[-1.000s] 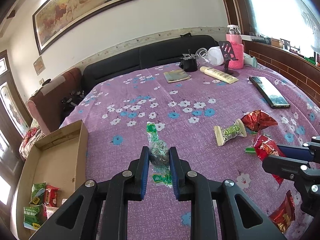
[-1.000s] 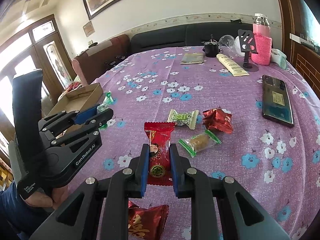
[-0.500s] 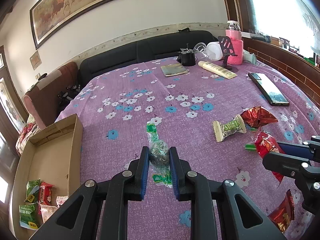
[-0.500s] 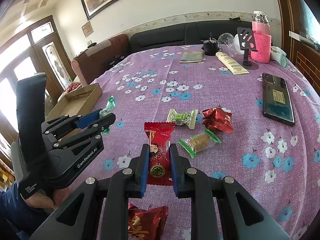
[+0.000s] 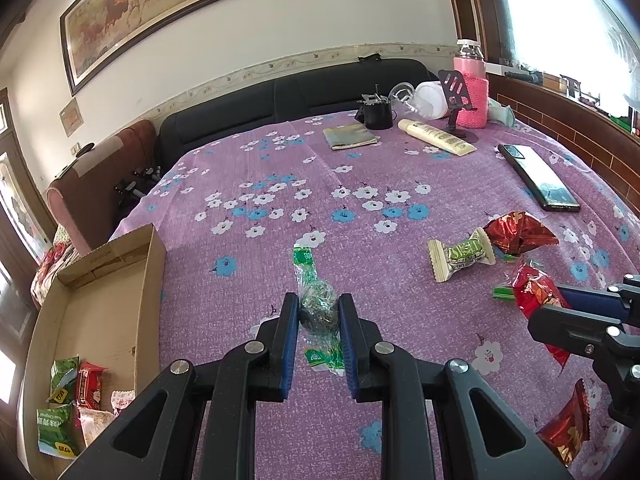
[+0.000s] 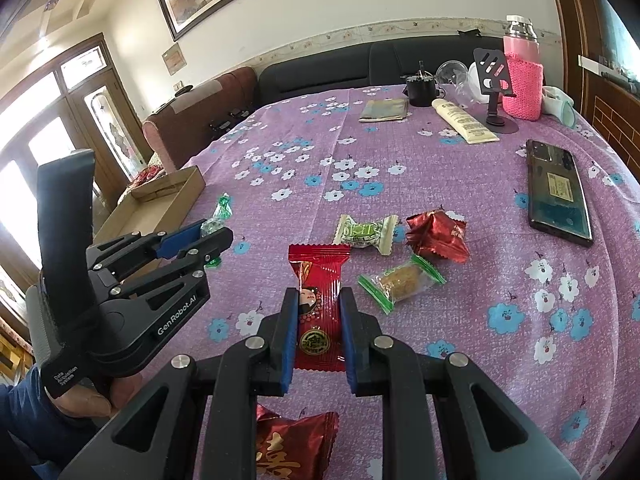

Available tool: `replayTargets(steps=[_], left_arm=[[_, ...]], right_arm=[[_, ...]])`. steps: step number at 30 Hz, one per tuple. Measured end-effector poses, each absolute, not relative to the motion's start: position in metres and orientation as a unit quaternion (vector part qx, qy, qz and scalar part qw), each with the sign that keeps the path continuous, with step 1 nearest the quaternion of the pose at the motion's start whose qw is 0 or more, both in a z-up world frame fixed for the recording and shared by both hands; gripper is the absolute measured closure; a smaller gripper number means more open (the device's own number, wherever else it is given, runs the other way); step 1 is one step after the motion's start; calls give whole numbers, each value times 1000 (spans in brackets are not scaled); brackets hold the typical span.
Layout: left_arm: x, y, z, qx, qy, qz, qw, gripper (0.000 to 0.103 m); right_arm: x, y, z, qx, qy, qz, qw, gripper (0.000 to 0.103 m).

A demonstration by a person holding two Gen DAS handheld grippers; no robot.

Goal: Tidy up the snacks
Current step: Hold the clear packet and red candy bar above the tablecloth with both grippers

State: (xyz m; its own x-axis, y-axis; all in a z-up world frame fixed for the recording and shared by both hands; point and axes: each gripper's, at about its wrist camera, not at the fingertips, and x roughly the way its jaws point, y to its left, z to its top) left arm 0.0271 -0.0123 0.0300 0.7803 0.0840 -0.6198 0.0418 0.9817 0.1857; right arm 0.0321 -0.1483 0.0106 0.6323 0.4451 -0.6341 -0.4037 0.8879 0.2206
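My left gripper (image 5: 319,312) is shut on a green-wrapped candy (image 5: 316,304), held just above the purple flowered tablecloth (image 5: 280,184); from the right wrist view the same gripper (image 6: 212,232) and candy (image 6: 219,212) show at the left. My right gripper (image 6: 319,312) is shut on a long red snack packet (image 6: 319,280), also visible in the left wrist view (image 5: 536,292). Loose on the cloth lie a white-green candy (image 6: 366,232), a crumpled red wrapper (image 6: 438,236), a clear green-ended cake (image 6: 402,282) and a red packet (image 6: 296,444) under my right gripper.
An open cardboard box (image 5: 108,312) at the table's left edge holds several snacks (image 5: 76,396). A phone (image 6: 558,192) lies at the right. At the far end stand a cream tube (image 6: 464,120), phone stand (image 6: 496,88), pink bottle (image 6: 522,72), black cup (image 6: 420,88) and a booklet (image 6: 384,110).
The left wrist view has shifted slightly, the table sitting a little lower in frame. Both grippers stay shut on their snacks.
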Motion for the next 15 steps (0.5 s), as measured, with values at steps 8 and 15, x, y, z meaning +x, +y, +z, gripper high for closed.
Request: replayTargets(steps=[8, 15], left_arm=[[26, -12, 30, 96, 330, 15, 939, 83], [22, -7, 36, 83, 318, 24, 944, 83]], right_arm=[[29, -152, 13, 39, 356, 232, 904, 85], [24, -155, 20, 39, 338, 224, 913, 84]])
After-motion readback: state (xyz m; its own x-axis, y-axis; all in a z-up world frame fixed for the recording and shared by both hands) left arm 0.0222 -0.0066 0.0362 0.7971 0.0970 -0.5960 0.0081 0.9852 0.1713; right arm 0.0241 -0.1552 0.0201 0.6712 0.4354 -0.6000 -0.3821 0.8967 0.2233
